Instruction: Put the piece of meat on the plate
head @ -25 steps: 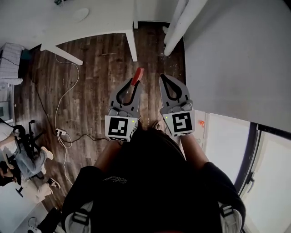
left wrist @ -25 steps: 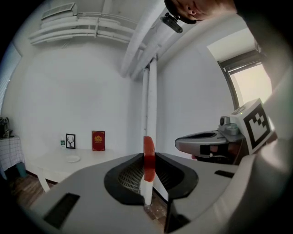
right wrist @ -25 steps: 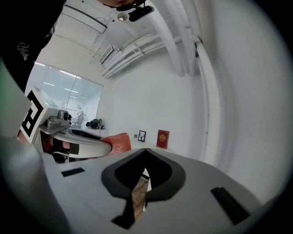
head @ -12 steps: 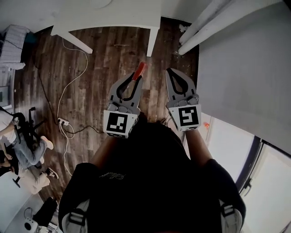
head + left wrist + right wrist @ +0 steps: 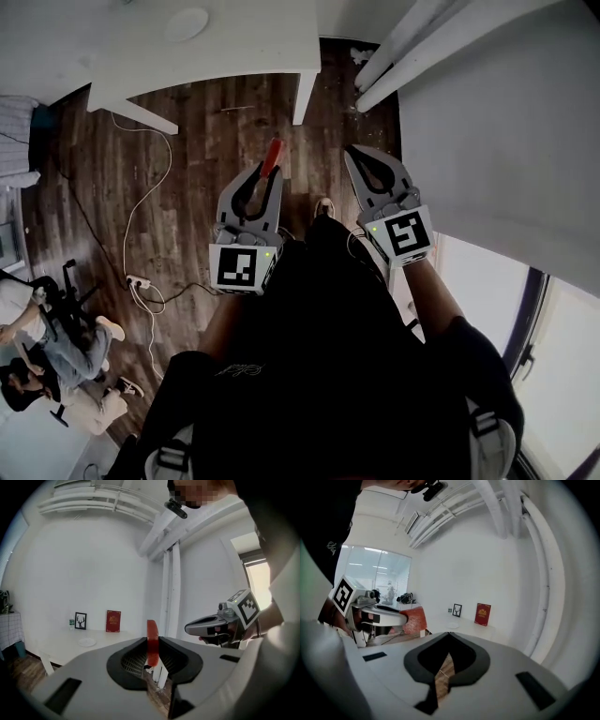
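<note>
The left tool [image 5: 265, 178] [image 5: 152, 640] is clamped on the meat [image 5: 273, 156] [image 5: 152, 634], a thin red slab held on edge with its flat faces against the pads. Its long axis follows the tool's line and it sticks out past the tips toward the table [image 5: 244, 47] ahead. The right tool [image 5: 361, 155] [image 5: 449, 633], just to the right of the left one, is closed with nothing in it.

Well ahead of both tools the white plate [image 5: 187, 23] [image 5: 86, 642] lies on the table. Beyond it are a framed deer picture [image 5: 80, 620], a red card [image 5: 113, 621] whose writing is too small to read, and a bottle [image 5: 71, 623] with a green label.

Below the tools is wood floor [image 5: 206, 122]; a white cable [image 5: 141, 202] runs across it to their left. 2 white pipes [image 5: 403, 47] slant ahead of the right tool. A seated person [image 5: 37, 337] is far to the left, behind the tools.
</note>
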A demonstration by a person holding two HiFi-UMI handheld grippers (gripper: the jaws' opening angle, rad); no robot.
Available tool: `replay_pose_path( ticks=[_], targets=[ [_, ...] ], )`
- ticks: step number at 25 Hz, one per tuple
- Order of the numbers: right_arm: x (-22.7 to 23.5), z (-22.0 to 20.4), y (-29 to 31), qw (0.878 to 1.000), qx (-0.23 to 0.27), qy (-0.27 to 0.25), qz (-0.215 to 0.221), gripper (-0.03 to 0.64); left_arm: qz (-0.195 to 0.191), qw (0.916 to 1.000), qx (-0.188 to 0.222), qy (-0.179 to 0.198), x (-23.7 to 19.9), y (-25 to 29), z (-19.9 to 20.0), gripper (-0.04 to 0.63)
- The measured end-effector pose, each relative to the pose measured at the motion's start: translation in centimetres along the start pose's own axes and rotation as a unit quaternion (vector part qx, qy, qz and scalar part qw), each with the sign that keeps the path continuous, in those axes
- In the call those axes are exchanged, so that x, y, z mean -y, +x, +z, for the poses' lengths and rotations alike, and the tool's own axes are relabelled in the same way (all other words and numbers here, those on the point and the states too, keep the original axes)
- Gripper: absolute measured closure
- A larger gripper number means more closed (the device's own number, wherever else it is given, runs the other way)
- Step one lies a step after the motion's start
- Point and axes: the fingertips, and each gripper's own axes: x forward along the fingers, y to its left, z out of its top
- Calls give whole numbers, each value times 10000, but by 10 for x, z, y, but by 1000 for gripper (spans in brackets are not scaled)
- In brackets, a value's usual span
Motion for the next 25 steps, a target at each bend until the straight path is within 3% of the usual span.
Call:
replay_pose_path(
  ticks=[4, 9, 18, 25],
  targets=[
    [33, 0, 32, 10000, -16, -57, 9, 595, 18, 9999, -8, -98, -15, 32, 2, 521],
    [60, 7, 89, 9985, 186, -165, 484, 595, 347, 9993, 6, 147, -50, 71, 16, 520],
    [134, 26, 172, 9930, 422, -25, 1099, 595, 768, 9967, -235, -111, -75, 161, 31, 522],
    [150, 19, 197, 9876, 458, 110, 1496, 595, 1179, 9915, -484, -266, -88, 192, 28, 521]
  ],
)
